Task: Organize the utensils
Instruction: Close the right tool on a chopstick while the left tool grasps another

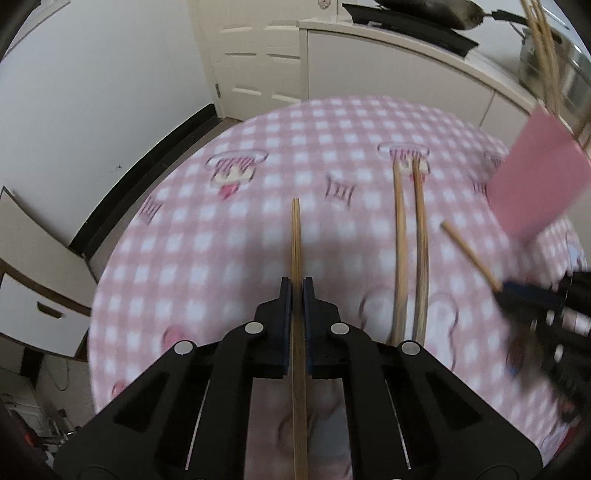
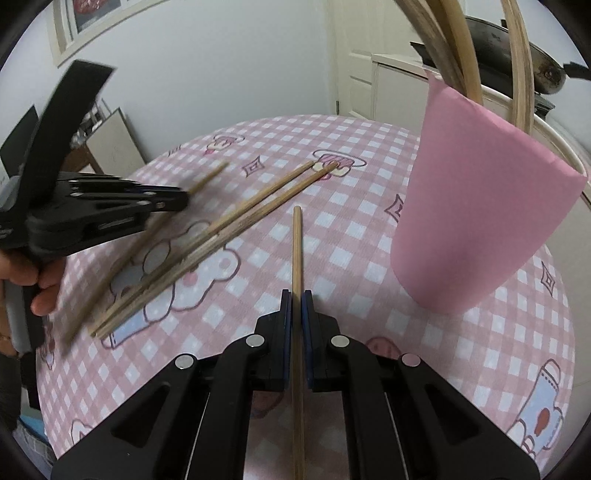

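Observation:
My left gripper (image 1: pixel 297 288) is shut on one wooden chopstick (image 1: pixel 296 236) that points away over the pink checked tablecloth (image 1: pixel 207 251). Two loose chopsticks (image 1: pixel 410 243) lie side by side on the cloth just to its right. In the right wrist view my right gripper (image 2: pixel 296 299) is shut on another chopstick (image 2: pixel 296 251). The left gripper (image 2: pixel 181 201) shows at the left of that view with its chopstick (image 2: pixel 210 179), above the loose pair (image 2: pixel 240 225). A pink cup (image 2: pixel 480 206) holding several chopsticks (image 2: pixel 458 48) stands at the right, also as the pink cup (image 1: pixel 539 177).
A white counter (image 1: pixel 388 55) behind the round table carries a dark pan (image 1: pixel 454 14) and a metal pot (image 1: pixel 554 74). A white drawer unit (image 1: pixel 37 295) stands left of the table. A person's hand (image 2: pixel 40 280) grips the left tool.

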### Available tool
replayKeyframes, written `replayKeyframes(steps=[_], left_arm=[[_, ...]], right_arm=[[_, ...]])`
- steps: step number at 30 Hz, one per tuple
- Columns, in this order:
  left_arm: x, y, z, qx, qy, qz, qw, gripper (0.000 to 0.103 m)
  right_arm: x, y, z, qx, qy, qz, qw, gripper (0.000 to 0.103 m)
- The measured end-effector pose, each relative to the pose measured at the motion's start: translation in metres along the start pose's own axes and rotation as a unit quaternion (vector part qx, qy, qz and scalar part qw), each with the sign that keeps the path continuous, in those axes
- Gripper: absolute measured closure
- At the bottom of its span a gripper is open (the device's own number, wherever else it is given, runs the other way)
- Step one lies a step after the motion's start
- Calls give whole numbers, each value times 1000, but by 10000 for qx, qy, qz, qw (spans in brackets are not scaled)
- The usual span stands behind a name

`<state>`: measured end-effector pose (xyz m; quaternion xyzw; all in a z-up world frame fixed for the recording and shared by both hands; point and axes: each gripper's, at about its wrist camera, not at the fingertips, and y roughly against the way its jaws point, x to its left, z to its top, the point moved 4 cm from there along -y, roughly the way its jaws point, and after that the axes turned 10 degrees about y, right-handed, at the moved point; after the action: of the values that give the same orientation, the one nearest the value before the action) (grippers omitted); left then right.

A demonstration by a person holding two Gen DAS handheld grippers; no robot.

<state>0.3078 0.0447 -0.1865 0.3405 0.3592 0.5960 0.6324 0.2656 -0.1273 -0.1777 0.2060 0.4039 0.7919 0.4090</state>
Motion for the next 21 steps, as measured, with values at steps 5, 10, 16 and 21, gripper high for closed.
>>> replayKeyframes(steps=[5,10,16,21], left_arm=[[14,10,-14,40,93,-59,9999,97],[14,8,-10,71,235,-174,9995,96],[6,2,2,150,200,-214,9995,96],[4,-3,9,178,199,-277,9993,88]], right_arm=[[13,5,-4,234,301,-10,9993,98],[13,-2,3,232,246,-81,9994,98],[10,-11,20,238,217,-192,9993,96],[9,-19,27,259,273,-287,9989,95]])
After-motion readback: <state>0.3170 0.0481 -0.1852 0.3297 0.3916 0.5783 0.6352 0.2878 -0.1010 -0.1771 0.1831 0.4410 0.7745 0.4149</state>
